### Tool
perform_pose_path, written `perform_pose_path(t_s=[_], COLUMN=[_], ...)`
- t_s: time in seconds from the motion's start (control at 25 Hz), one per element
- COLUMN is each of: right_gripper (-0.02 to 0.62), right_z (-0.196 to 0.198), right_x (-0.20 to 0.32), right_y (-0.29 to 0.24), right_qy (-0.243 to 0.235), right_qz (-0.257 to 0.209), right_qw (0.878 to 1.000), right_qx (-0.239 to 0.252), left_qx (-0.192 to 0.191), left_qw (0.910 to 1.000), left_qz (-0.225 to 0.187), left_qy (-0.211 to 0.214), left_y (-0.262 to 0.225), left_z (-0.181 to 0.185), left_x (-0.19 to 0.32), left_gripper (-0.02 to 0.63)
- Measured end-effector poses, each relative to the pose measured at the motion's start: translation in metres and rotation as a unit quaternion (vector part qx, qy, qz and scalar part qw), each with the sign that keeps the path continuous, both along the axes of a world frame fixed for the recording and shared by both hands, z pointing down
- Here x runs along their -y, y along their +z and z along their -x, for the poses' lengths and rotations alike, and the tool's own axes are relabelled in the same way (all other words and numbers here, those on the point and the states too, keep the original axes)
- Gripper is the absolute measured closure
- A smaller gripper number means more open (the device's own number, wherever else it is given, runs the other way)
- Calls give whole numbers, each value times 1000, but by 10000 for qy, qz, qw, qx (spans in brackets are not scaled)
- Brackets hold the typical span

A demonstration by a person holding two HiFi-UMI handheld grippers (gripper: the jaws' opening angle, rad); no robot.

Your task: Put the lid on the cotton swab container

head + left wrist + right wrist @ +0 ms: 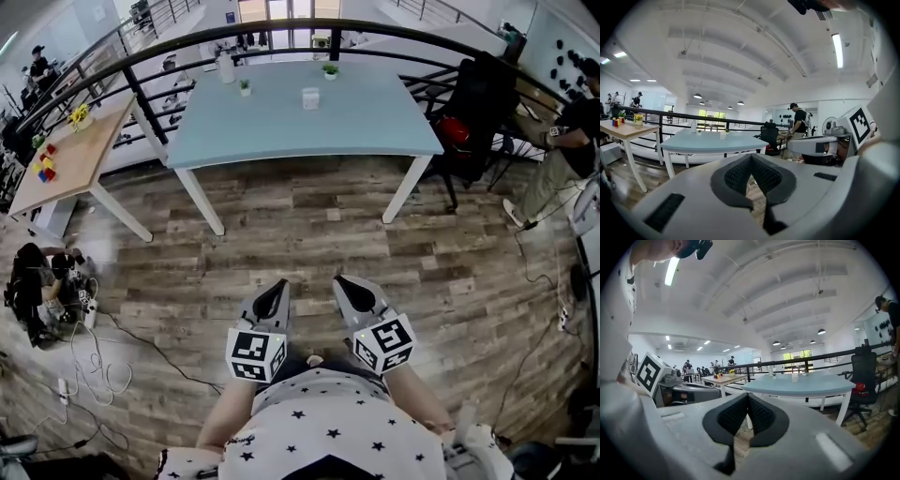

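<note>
The pale blue worktop (309, 127) stands well apart from the left claw (277, 287) and right claw (343, 281), both closed tight, empty. The small white container (310, 97), likely the swab one, sits near a potted plant (330, 69) a hasty reach could topple

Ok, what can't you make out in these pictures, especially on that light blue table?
Small white container on the light blue table: too small and distant in all three views to tell whether its lid is on.
Any loose lid: cannot be picked out at this distance.
Tall pale item at the table's far edge: too small in the head view to identify.
</note>
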State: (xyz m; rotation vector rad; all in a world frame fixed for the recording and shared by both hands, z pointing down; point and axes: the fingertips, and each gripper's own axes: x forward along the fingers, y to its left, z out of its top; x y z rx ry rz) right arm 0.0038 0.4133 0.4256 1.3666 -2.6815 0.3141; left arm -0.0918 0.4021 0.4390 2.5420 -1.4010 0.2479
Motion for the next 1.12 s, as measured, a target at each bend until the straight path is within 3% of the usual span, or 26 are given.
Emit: perform_pose_path(t_s=[0.2, 0.68, 1.12], right_gripper=[589, 589, 589], right_z=[-6, -17, -30], right_x=[-4, 7, 66], right_y=[-1, 7, 21], right_qy=[-88, -72, 139], right_qz=[-10, 74, 229], right_qw=[9999, 9998, 9992], right_qx=[73, 155, 299], left_qx=[-36, -12, -6], left_qw=[9997, 9996, 9999], left_qz=[-69, -23, 64], left_qy=[-223, -279, -136], left_y=[-5, 4, 19], left_z=[-2, -10, -20], left_x=[0, 7, 63], left_gripper=[604, 603, 603])
